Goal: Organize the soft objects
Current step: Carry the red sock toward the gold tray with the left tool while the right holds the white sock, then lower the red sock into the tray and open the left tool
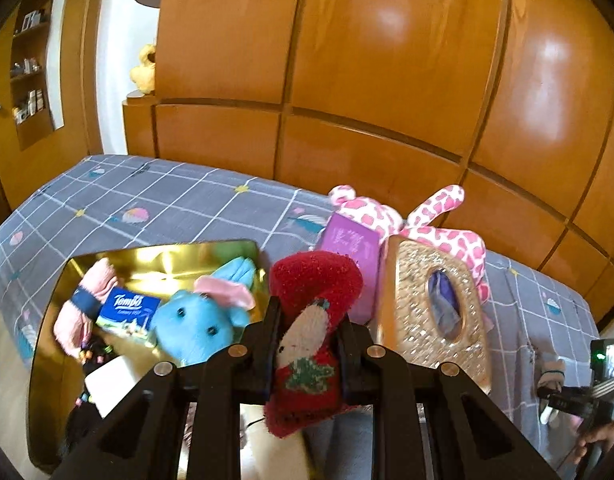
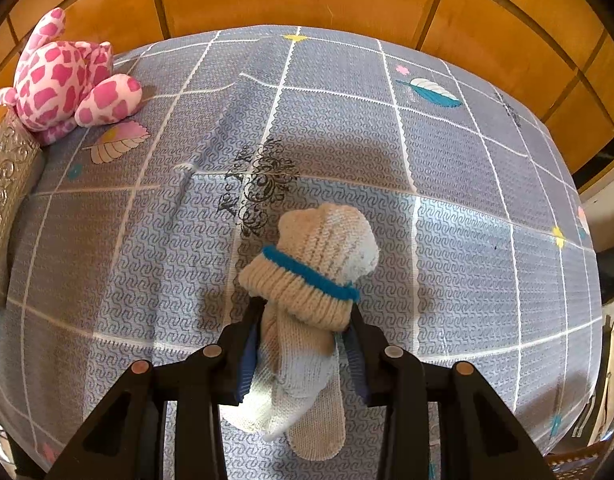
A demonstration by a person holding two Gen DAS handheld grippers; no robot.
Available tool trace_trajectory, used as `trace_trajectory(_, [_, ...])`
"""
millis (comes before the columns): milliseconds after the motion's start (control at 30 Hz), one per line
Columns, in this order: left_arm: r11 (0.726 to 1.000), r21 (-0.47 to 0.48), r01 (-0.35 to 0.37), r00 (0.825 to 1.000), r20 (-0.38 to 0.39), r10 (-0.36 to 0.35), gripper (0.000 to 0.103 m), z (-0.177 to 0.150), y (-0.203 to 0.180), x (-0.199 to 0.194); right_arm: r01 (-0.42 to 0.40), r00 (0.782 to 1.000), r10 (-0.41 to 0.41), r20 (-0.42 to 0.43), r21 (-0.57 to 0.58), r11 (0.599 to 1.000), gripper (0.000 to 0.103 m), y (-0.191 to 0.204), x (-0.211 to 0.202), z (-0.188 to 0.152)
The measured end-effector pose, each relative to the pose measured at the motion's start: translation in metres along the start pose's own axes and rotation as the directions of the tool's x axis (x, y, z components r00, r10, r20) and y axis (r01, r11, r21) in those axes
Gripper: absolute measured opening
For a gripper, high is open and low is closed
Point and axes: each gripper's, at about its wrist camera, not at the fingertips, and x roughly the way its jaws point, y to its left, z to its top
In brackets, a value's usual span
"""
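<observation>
- The left hand-held gripper [image 1: 310, 322], at the lower centre of the left wrist view, is clamped on a red sock [image 1: 313, 328] with a white figure and a green tree knitted on it; the sock's toe sticks up between the two fingers and its cuff hangs below them.
- To the left of that sock, in the lower left of the frame, a shiny gold tray [image 1: 163, 254] rests on the bed [image 1: 155, 200], which is covered in a grey checked sheet.
- Inside the tray lie a blue plush toy [image 1: 199, 326] with pink ears, a blue tissue packet [image 1: 129, 312] and a rolled pink cloth [image 1: 79, 308] with a dark band.
- Right of the red sock stands a gold embossed tissue box [image 1: 439, 308]; a purple box [image 1: 351, 250] and a pink-spotted plush [image 1: 435, 224] sit behind it, against the wooden wardrobe [image 1: 367, 60].
- The right hand-held gripper [image 2: 303, 320], at the lower centre of the right wrist view, is closed on a cream knitted sock bundle [image 2: 315, 280] with a blue stripe; the fingers press its sides just below the folded cuff.
- The bundle's rounded end points toward the middle of the frame over the bed sheet, and I cannot tell whether it touches the sheet.
- The pink-spotted plush appears in the upper left of this view, with the tissue box at the left edge.
</observation>
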Motion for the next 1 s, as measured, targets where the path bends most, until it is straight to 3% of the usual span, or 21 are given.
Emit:
trace_trajectory(533, [0.994,-0.042,-0.104,0.994,-0.034,0.103,0.024,-0.032,0.057,-0.010,0.088,0.995,-0.084,0.046,-0.097,0.991,0.037,0.020,-0.011,-0.011])
trace_trajectory(767, [0.972,-0.098,-0.215,0.976,-0.067,0.209,0.024,-0.049,0.109,-0.016,0.119,0.992,-0.112,0.062,-0.127,0.985,0.037,0.032,-0.015,-0.017])
trace_trajectory(1000, [0.948,-0.138,-0.287,0.955,-0.124,0.271,0.025,-0.065,0.145,-0.011,0.128,0.991,-0.120,0.066,-0.139,0.982,0.037,0.036,-0.018,-0.020])
